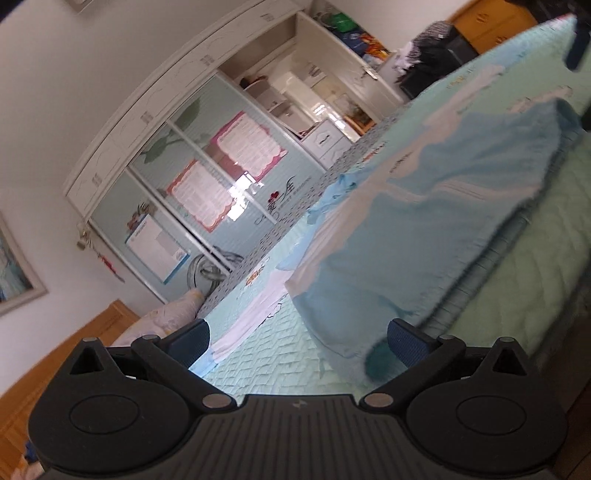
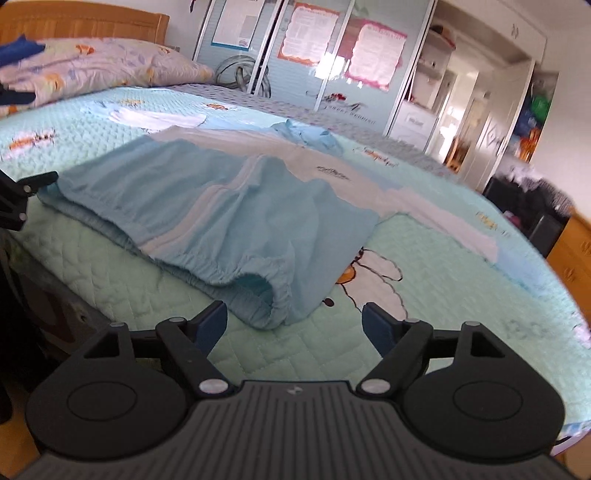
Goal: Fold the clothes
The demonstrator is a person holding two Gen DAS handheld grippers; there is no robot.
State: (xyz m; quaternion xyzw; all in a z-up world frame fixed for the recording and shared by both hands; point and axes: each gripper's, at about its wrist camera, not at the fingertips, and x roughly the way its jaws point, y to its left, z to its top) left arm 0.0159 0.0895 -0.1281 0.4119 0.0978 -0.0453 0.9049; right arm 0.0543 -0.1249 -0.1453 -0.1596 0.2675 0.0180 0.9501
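Left gripper point(image 1: 298, 341): my left view is rolled hard to one side; I see the fingers point(image 1: 188, 341) spread wide with nothing between them, hanging over the near edge of the bed.
Pillow point(image 2: 92, 66): floral, at the head of the bed, against the wooden headboard point(image 2: 81, 24), far left in my right view.
Bedspread point(image 2: 424, 295): pale green quilted cover with cartoon prints; it carries the clothing.
Light-blue garment point(image 2: 207, 206): lies partly folded on the bedspread near the front edge, its gathered elastic hem toward me, just ahead of my right gripper; a white panel point(image 2: 306, 166) with small dark lettering shows behind the blue fold.
Collar point(image 2: 306, 134): light blue and bunched, at the far end of the garment.
Right gripper point(image 2: 293, 325): fingers point(image 2: 376, 325) parted wide, touching no cloth; the garment's hem sits just beyond them.
Wardrobe point(image 2: 332, 55): sliding glass doors with pink-bordered posters, past the far side of the bed.
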